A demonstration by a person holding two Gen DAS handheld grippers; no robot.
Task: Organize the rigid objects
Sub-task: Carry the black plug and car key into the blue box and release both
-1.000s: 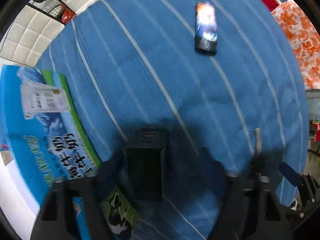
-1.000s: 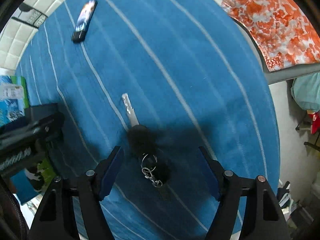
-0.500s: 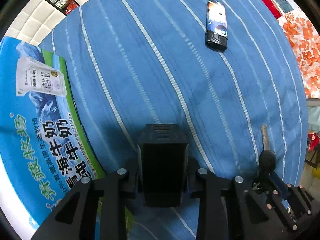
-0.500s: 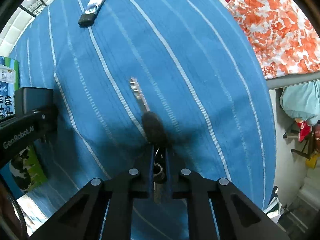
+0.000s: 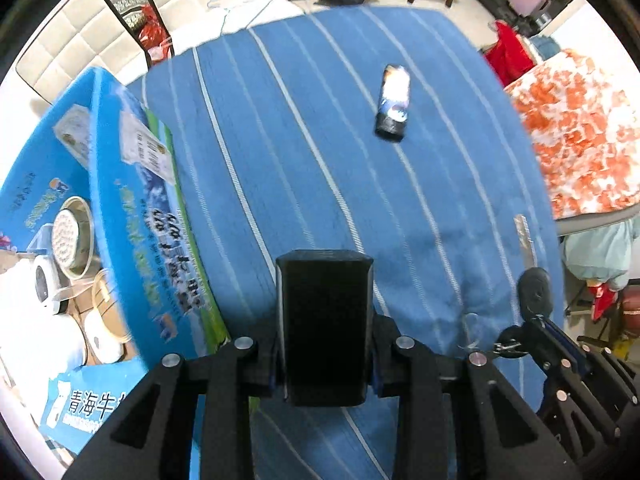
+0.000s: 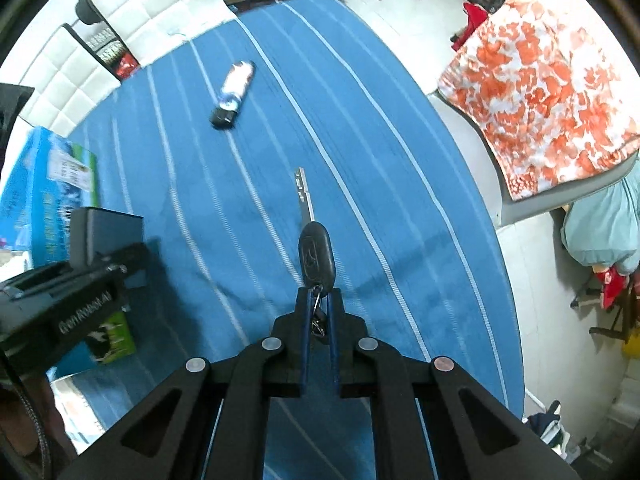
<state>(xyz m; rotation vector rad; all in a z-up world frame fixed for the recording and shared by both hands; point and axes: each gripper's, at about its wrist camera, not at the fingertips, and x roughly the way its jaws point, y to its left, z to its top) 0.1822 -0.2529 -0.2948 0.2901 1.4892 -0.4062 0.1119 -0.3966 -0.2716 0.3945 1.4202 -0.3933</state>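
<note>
My left gripper is shut on a black rectangular box and holds it above the blue striped tablecloth. The box also shows at the left of the right wrist view. My right gripper is shut on the key ring of a car key, whose black head and metal blade point away from me. The key also shows at the right of the left wrist view. A lighter lies on the cloth farther off; it also shows in the right wrist view.
An open blue milk carton box with cups and round things inside stands at the table's left edge. A chair with an orange-white cloth stands to the right. White padded chairs stand behind the table.
Both grippers have risen from the cloth, the left carrying the black box and the right the key. One second ago both were open; they closed about half a second ago.
</note>
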